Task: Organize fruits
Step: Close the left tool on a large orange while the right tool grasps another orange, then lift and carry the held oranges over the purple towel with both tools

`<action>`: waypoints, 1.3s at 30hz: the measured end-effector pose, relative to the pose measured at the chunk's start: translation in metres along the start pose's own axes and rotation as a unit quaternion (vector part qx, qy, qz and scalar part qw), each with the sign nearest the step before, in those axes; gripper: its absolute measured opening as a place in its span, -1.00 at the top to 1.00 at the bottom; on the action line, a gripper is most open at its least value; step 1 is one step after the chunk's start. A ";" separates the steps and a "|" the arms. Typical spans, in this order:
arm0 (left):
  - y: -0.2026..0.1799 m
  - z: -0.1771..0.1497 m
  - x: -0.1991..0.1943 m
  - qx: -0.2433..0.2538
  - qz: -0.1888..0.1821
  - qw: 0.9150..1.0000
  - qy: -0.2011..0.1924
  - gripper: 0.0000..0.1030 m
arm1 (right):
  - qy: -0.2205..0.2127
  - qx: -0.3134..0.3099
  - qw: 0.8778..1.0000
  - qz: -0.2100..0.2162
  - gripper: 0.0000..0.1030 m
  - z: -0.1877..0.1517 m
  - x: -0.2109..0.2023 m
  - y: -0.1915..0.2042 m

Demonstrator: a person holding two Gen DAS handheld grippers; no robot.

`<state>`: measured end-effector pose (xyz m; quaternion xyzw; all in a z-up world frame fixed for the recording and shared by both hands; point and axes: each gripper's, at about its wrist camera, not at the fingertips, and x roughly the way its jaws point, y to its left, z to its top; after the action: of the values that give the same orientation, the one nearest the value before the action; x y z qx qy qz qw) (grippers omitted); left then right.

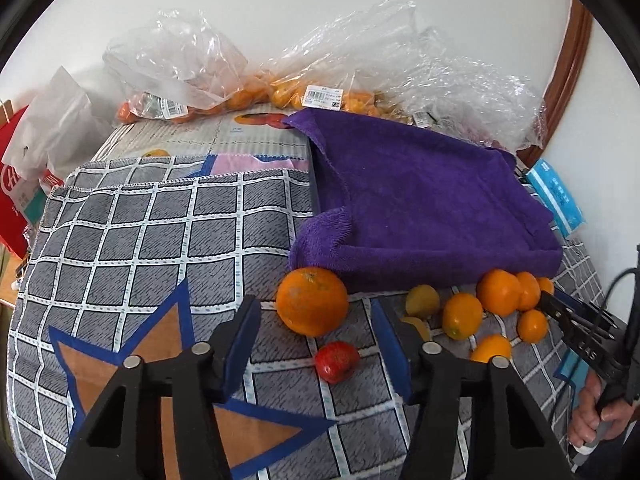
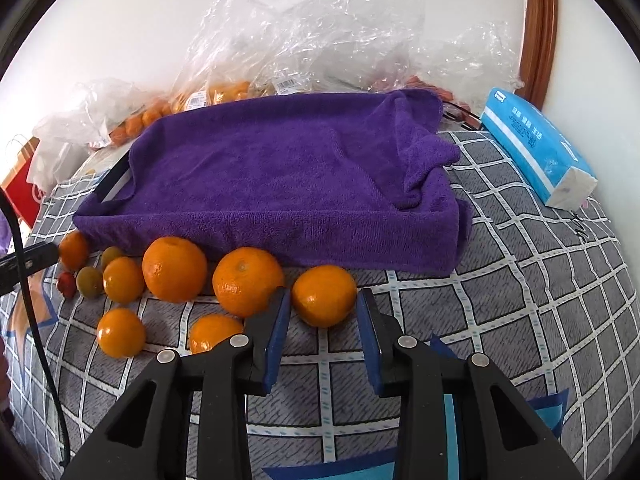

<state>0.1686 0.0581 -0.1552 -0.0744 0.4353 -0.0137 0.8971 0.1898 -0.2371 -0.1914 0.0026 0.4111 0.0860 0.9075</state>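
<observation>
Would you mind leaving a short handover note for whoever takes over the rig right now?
Left gripper: open, empty, pointed at the big orange and the small red fruit.
Right gripper: open, empty, jaws either side of the nearest orange, not closed on it.
All loose fruit lies on the checked blanket in front of the purple towel-lined tray.
Done: nothing in the tray yet.
Left: move every fruit, probably into the tray.
</observation>
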 end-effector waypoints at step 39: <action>-0.003 0.003 -0.048 -0.009 -0.063 0.998 -0.012 0.23 | -0.027 0.033 0.999 -0.032 0.32 0.009 -0.058 0.014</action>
<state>0.1411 0.0595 -0.1157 -0.1101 0.4187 -0.0656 0.8990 0.1565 -0.2317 -0.1410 0.0218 0.3890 0.0430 0.9200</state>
